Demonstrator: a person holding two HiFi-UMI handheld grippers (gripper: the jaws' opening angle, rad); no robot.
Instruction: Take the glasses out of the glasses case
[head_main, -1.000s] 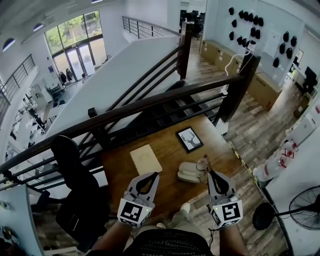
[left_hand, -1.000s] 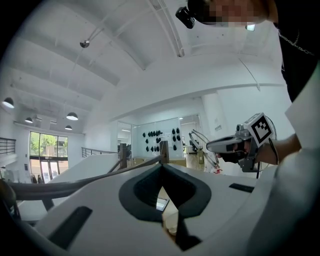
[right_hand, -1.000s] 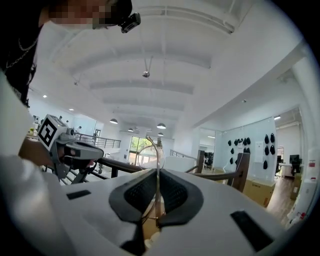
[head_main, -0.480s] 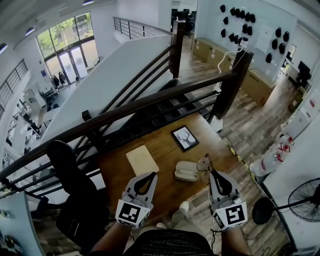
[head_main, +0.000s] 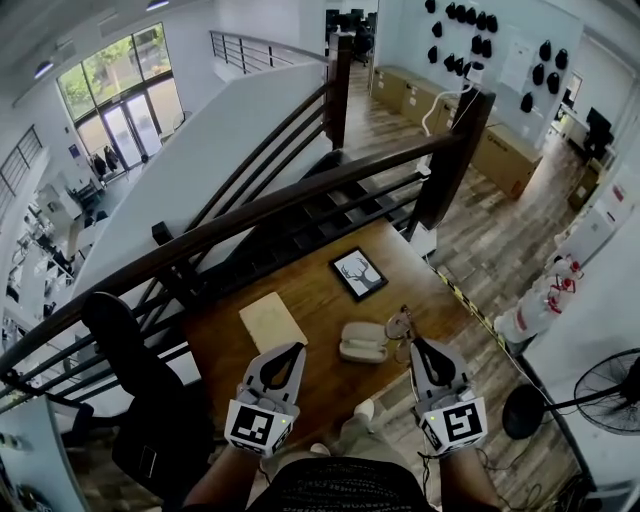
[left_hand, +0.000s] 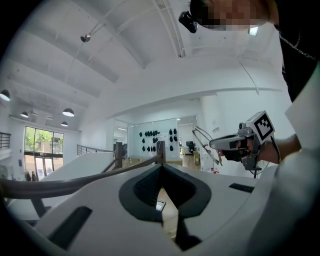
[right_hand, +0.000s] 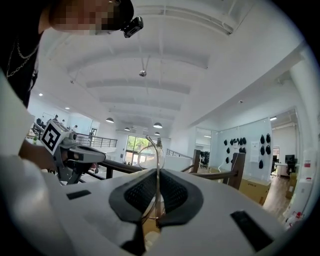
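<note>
wire-rimmed glasses (head_main: 400, 323) now drawn clear of rounded pale case (head_main: 362, 342), pinched in right claw (head_main: 412, 343), left claw (head_main: 298, 347) closed, empty

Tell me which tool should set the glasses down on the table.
Right. The right tool is shut on the glasses, held just beside the case. The left tool is shut, empty, and farther from the case.
</note>
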